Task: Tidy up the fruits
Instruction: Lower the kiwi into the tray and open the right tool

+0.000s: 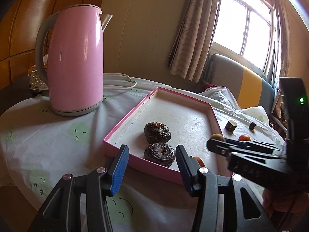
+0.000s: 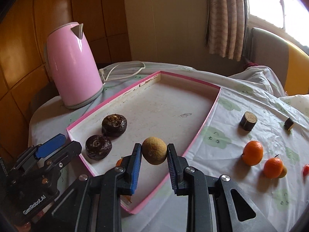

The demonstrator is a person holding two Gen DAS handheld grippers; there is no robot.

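Observation:
My right gripper (image 2: pixel 154 149) is shut on a round brownish-green fruit (image 2: pixel 154 150) and holds it over the near part of the pink-rimmed white tray (image 2: pixel 164 104). Two dark wrinkled fruits (image 2: pixel 114 124) (image 2: pixel 98 149) lie at the tray's left side, and a small orange fruit (image 2: pixel 119 162) lies by its near wall. In the left wrist view my left gripper (image 1: pixel 152 166) stands open at the tray's (image 1: pixel 173 116) near corner, just short of the nearer dark fruit (image 1: pixel 159 151). The right gripper (image 1: pixel 218 141) reaches in from the right there with its fruit (image 1: pixel 217 136).
A pink kettle (image 2: pixel 75 67) and its white cord (image 2: pixel 123 69) stand left of and behind the tray. On the cloth to the right lie two tangerines (image 2: pixel 253 152) (image 2: pixel 273 167), two dark cut cylinders (image 2: pixel 248 123) (image 2: pixel 289 123) and a red piece (image 2: pixel 305 170). A sofa is behind.

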